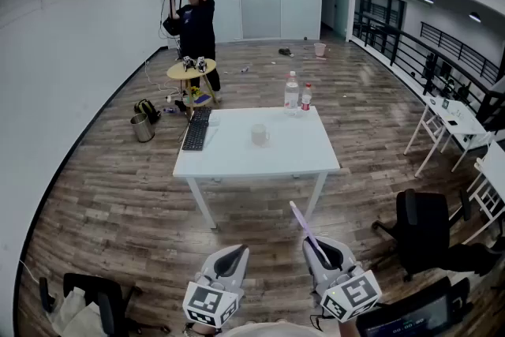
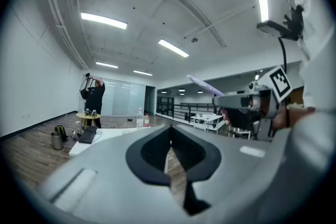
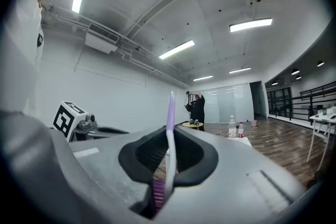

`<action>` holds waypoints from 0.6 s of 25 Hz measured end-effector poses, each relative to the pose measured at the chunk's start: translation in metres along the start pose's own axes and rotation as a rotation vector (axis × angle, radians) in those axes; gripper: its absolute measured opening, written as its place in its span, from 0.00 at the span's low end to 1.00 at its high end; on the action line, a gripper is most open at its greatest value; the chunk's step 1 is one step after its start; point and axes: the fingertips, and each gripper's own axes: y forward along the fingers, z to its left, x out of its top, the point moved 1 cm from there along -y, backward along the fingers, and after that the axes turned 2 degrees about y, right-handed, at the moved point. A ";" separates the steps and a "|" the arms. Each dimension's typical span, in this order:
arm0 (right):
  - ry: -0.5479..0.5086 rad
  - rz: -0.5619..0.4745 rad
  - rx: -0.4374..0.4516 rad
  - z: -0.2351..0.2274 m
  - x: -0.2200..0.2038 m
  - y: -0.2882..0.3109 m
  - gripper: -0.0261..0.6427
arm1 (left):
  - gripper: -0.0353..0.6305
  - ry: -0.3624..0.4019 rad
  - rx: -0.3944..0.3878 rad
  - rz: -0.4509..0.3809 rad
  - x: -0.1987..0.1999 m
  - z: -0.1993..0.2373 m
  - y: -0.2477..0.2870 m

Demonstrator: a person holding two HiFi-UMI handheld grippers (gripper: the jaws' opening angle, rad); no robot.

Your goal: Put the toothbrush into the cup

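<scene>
A purple and white toothbrush sticks forward and up out of my right gripper, which is shut on it near the bristle end. In the right gripper view the toothbrush handle rises straight up between the closed jaws of that gripper. My left gripper hangs beside it, shut and empty; in its own view the left gripper shows no gap. The pale cup stands upright near the middle of the white table, well ahead of both grippers.
A black keyboard lies at the table's left edge, and two bottles stand at its far edge. A person stands by a round yellow table. A black office chair is at right, a metal bin at left.
</scene>
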 end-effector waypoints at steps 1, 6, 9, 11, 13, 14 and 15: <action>0.001 -0.007 0.003 0.000 0.002 0.001 0.07 | 0.07 0.003 -0.002 -0.006 0.002 0.000 0.001; -0.047 -0.013 0.016 0.002 0.004 0.010 0.07 | 0.07 0.017 -0.019 -0.018 0.006 -0.002 0.007; -0.072 -0.015 0.037 0.006 0.008 0.017 0.07 | 0.06 0.023 -0.022 -0.023 0.010 -0.002 0.007; -0.072 -0.017 0.041 0.008 0.010 0.020 0.07 | 0.07 0.029 -0.019 -0.032 0.013 -0.001 0.007; -0.068 -0.011 0.036 0.007 0.009 0.023 0.07 | 0.07 0.035 -0.016 -0.038 0.015 0.000 0.007; -0.066 -0.007 0.033 0.006 0.007 0.024 0.07 | 0.07 0.037 -0.016 -0.036 0.015 0.000 0.007; -0.064 -0.003 0.030 0.006 0.006 0.025 0.07 | 0.07 0.037 -0.016 -0.034 0.015 0.001 0.008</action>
